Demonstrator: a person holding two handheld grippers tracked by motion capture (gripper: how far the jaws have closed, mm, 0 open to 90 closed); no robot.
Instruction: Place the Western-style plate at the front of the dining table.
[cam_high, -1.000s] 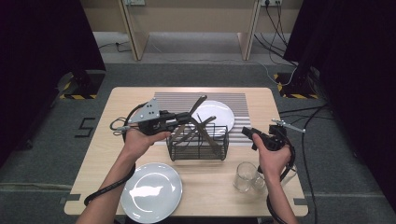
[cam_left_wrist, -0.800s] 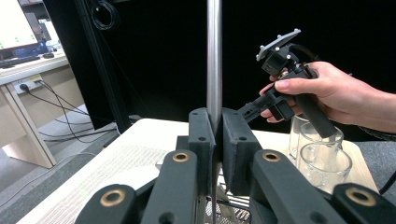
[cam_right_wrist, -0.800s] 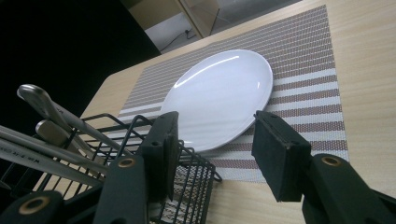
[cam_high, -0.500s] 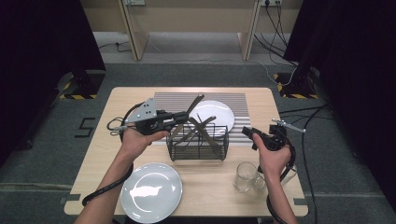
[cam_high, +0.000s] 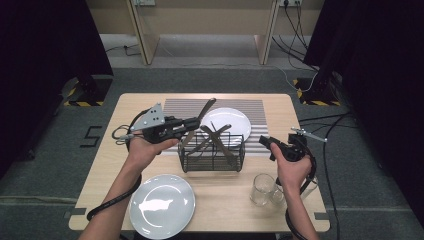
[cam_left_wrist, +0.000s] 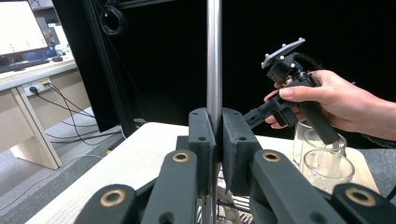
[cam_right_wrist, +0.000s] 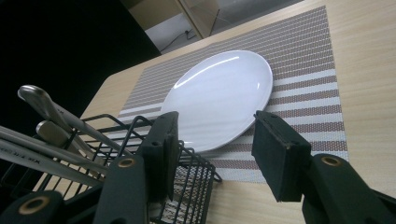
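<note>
Your left gripper (cam_high: 192, 123) is pinching the metal handle of a utensil (cam_left_wrist: 214, 60), its jaws pressed against the shaft from both sides. In the left gripper view the handle is standing upright between the pads and running out of the top of the frame. The utensil (cam_high: 206, 107) is leaning out of the back left corner of the black wire basket (cam_high: 212, 159), which is sitting at the middle of the desk (cam_high: 300, 107), on the front edge of the striped placemat (cam_high: 175, 106). Other utensils are lying crossed inside the basket.

Your right gripper (cam_high: 266, 141) is hovering just to the right of the basket, its jaws spread with nothing between them. In the right gripper view (cam_right_wrist: 212, 144) it is pointing over the basket's corner toward the white plate (cam_right_wrist: 219, 95) on the placemat.

A second white plate (cam_high: 161, 205) is resting near the front edge of the desk, left of centre. Two clear glasses (cam_high: 263, 189) are standing near the front right corner, just beside your right hand (cam_high: 291, 170).
</note>
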